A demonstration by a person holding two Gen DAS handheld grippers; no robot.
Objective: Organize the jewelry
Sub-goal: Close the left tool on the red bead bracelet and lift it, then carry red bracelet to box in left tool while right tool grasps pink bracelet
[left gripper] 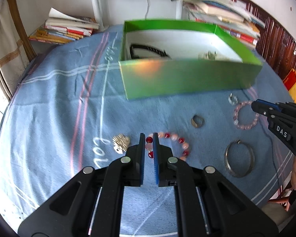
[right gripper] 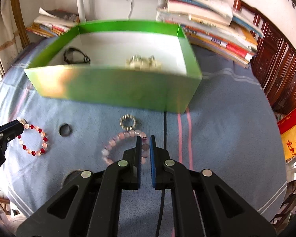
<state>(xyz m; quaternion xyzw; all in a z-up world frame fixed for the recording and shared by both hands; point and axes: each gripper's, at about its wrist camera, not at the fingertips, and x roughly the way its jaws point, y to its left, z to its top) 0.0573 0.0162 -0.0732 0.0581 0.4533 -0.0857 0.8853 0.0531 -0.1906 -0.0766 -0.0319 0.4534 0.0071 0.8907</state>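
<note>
A red-and-pink bead bracelet (left gripper: 180, 140) lies on the blue cloth, and my left gripper (left gripper: 149, 137) is shut on its left side, with beads showing between the blue pads. The same bracelet (right gripper: 33, 140) appears at the left of the right wrist view with the left gripper (right gripper: 21, 123) at its top. My right gripper (right gripper: 146, 138) is shut on a pale pink bead bracelet (right gripper: 116, 140), also seen from the left wrist (left gripper: 244, 127) under the right gripper (left gripper: 253, 105). Behind them stands an open green box (left gripper: 187, 79) holding a black bracelet (left gripper: 148, 49) and a gold piece (right gripper: 142, 62).
Loose on the cloth are a gold heart brooch (left gripper: 121, 142), a dark ring (left gripper: 197, 121), a silver bangle (left gripper: 239, 161) and a small studded ring (right gripper: 129, 122). A black cable (right gripper: 164, 128) runs toward the box. Book stacks (right gripper: 217, 33) line the back edge.
</note>
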